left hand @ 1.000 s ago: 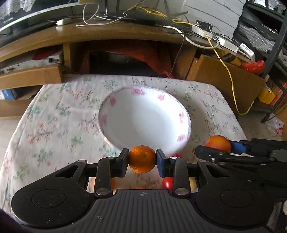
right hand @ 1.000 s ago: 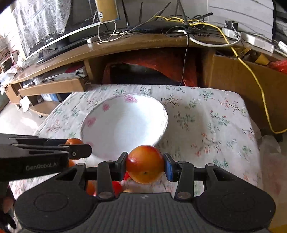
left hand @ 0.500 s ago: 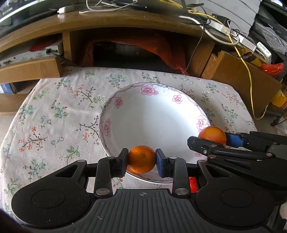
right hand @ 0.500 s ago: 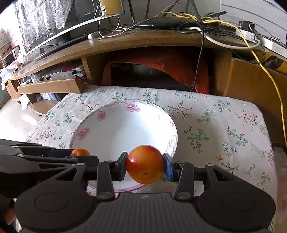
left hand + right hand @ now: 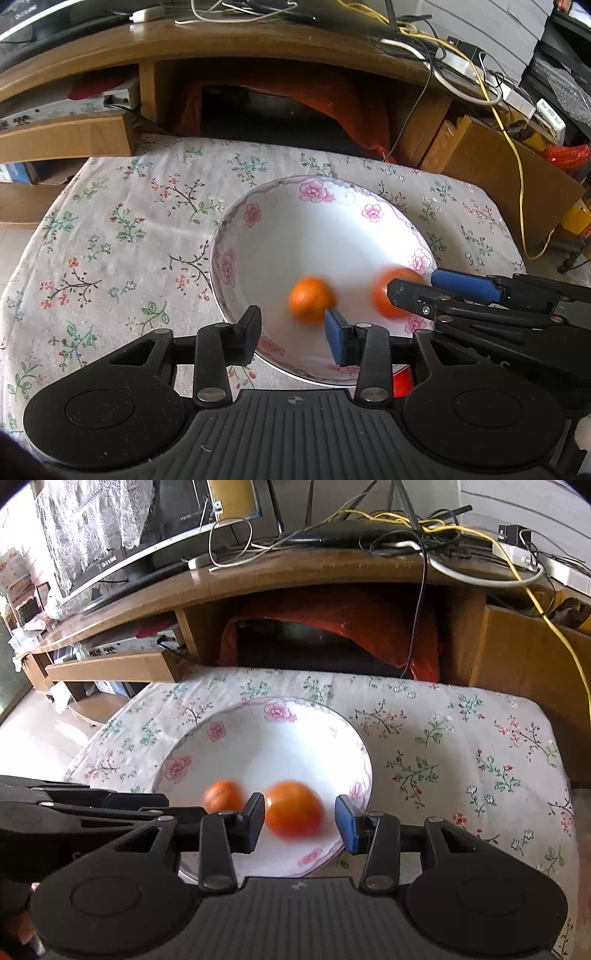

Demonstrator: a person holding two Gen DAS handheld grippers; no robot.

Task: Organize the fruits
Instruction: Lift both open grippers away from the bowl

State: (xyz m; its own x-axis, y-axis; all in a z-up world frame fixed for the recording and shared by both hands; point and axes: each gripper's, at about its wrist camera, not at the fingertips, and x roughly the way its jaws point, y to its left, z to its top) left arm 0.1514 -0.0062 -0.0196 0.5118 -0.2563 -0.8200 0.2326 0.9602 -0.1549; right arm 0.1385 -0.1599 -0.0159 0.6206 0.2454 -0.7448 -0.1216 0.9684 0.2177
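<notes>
Jaws on both grippers now stand apart and empty; half a second ago each was clamped on a fruit. Left gripper (image 5: 291, 334): the small orange (image 5: 311, 301) has dropped clear, sits blurred with motion low in the bowl (image 5: 258, 218), just beyond the blue pad at lower centre of the left wrist view. Right gripper (image 5: 300, 821): the larger orange-red fruit (image 5: 294, 809) shows between and past the spread jaws, also smeared, so likely rolling or settling. Both fruits lie inside the bowl, near each other toward its near rim, apparently not touching. Judgement: two pieces delivered; a red fruit (image 5: 400, 384) peeks below the bowl's near edge at lower right of the left view, so more may remain. Materials: fruits round, smooth-looking, prone to roll on glazed ware. Bowl wide, shallow, white ceramic, pink flower prints and a scalloped line round the rim. Floral cloth (image 5: 122, 236) under it, soft, slightly puckered, covering the tabletop. Beyond, upper frame: a curved wooden desk (image 5: 295, 572) strewn with cables, a yellow cord (image 5: 550, 624) trailing down at right.
</notes>
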